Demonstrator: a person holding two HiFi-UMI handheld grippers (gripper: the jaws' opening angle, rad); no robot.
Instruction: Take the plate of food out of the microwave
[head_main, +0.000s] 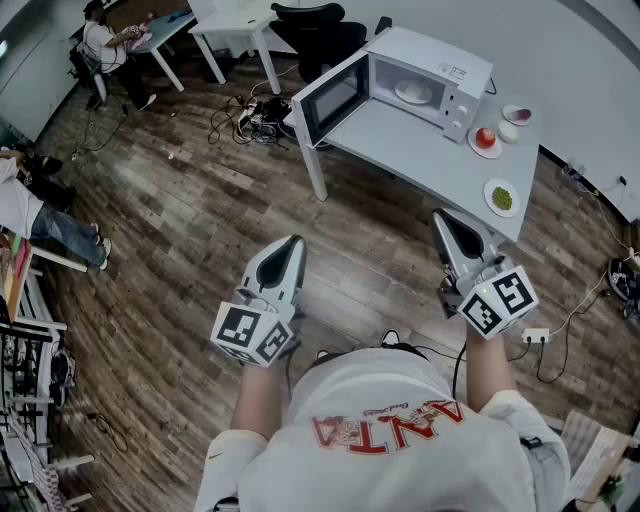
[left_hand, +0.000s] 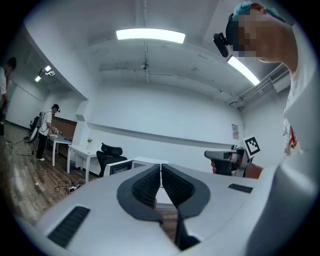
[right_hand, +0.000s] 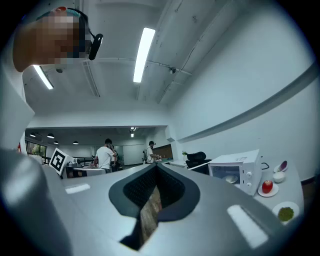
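Left gripper (head_main: 290, 244), right gripper (head_main: 443, 217): fingers closed, empty | wood floor (head_main: 200, 230) | table (head_main: 400, 140): open microwave (head_main: 430, 55), plate (head_main: 413, 92) inside

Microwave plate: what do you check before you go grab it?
1. Door open: ok.
2. Plate inside the microwave: ok.
3. Jaws open to grab: not ok; left gripper and right gripper are shut and empty.
4. Grippers close to the microwave: not ok, both back over the floor.
5. Bare table in front for landing: ok.
6. Plate cool enough: cannot tell.
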